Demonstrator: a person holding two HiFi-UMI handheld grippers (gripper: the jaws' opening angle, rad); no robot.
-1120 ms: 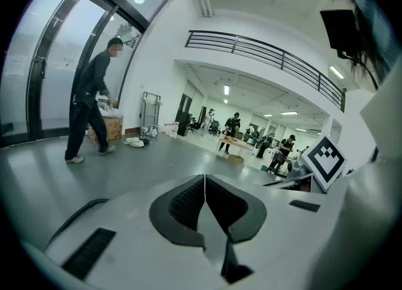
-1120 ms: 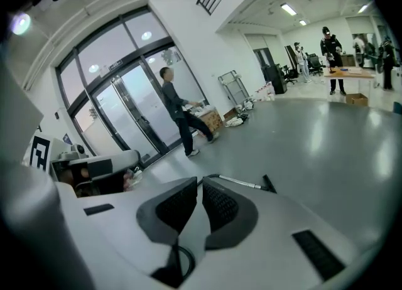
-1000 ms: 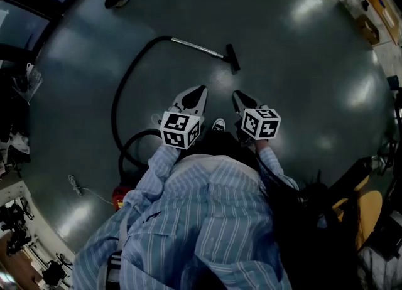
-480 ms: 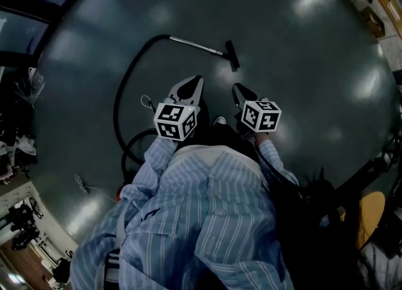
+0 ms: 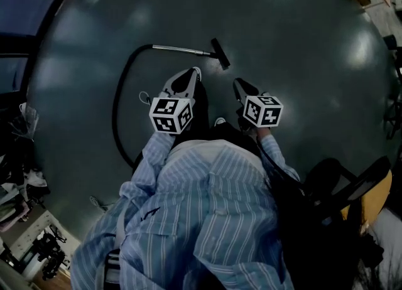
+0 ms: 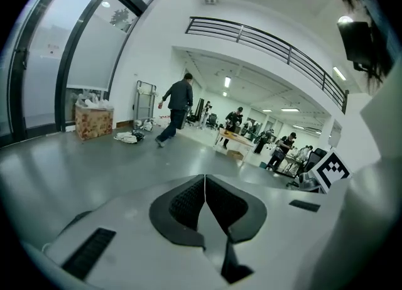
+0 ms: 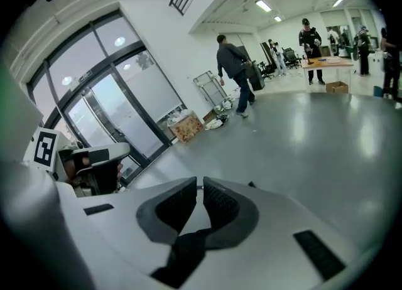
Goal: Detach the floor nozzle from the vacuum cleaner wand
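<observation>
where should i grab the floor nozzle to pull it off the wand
Probably the floor nozzle across its narrow bar, beside the wand joint, from above with the right hand-held gripper: it lies flat on the floor, crosswise to the wand's end. The left hand-held gripper can clamp the wand.

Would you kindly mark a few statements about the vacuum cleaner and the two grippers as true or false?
1. The left gripper and right gripper are both shut and empty. True.
2. The floor nozzle lies detached from the wand. False: it sits on the wand's end.
3. The wand stands upright. False: it lies flat on the floor.
4. A black hose curves off the wand's other end. True.
</observation>
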